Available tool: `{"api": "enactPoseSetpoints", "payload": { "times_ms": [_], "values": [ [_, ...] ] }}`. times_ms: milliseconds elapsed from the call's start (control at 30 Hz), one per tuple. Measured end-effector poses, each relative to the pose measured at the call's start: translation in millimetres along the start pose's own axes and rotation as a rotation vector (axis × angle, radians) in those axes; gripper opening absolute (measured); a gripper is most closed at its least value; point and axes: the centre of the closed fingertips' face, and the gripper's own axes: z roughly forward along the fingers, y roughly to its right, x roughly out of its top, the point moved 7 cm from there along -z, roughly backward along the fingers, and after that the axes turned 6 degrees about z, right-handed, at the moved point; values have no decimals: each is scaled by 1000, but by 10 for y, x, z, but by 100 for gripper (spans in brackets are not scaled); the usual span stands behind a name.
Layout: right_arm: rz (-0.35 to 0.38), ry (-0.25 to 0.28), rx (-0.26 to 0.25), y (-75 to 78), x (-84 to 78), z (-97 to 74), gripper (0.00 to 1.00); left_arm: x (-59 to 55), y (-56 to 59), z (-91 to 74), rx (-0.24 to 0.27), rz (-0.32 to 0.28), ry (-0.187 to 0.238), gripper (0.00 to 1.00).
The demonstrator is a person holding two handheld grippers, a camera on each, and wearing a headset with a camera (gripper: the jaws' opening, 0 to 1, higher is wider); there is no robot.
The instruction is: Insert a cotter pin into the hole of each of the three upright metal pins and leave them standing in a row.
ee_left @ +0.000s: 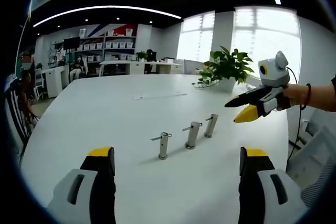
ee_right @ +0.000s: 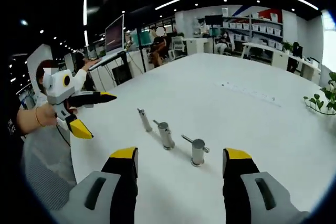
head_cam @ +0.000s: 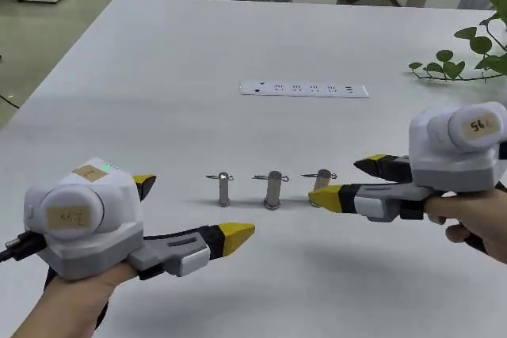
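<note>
Three upright metal pins stand in a row on the white table: left pin (head_cam: 224, 189), middle pin (head_cam: 273, 190), right pin (head_cam: 322, 185). Each has a thin cotter pin lying crosswise through its top. My left gripper (head_cam: 192, 209) is open, near the table's front and left of the row, with nothing between its yellow-tipped fingers. My right gripper (head_cam: 339, 180) is open too, its tips close beside the right pin and holding nothing. The row also shows in the left gripper view (ee_left: 192, 135) and the right gripper view (ee_right: 166, 135).
A white power strip (head_cam: 305, 89) lies farther back on the table. A potted plant's (head_cam: 475, 53) leaves reach in at the far right edge. The table (head_cam: 158, 77) is broad, with office desks and people beyond it.
</note>
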Motion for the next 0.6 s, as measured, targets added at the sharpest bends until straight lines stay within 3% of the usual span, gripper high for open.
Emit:
{"api": "enactPoseSetpoints", "payload": {
  "times_ms": [67,400,600],
  "values": [
    [54,26,-30,-45,-39,-21,64,14,-8,-9,13,-9,2,99],
    [116,125,-98,-183,-61,-134,72,37,-27,-72,46,-15,-2,98],
    [150,133,-117,-248,-118,-161,73,14,-41,-113,67,-16,-10,97]
  ]
}}
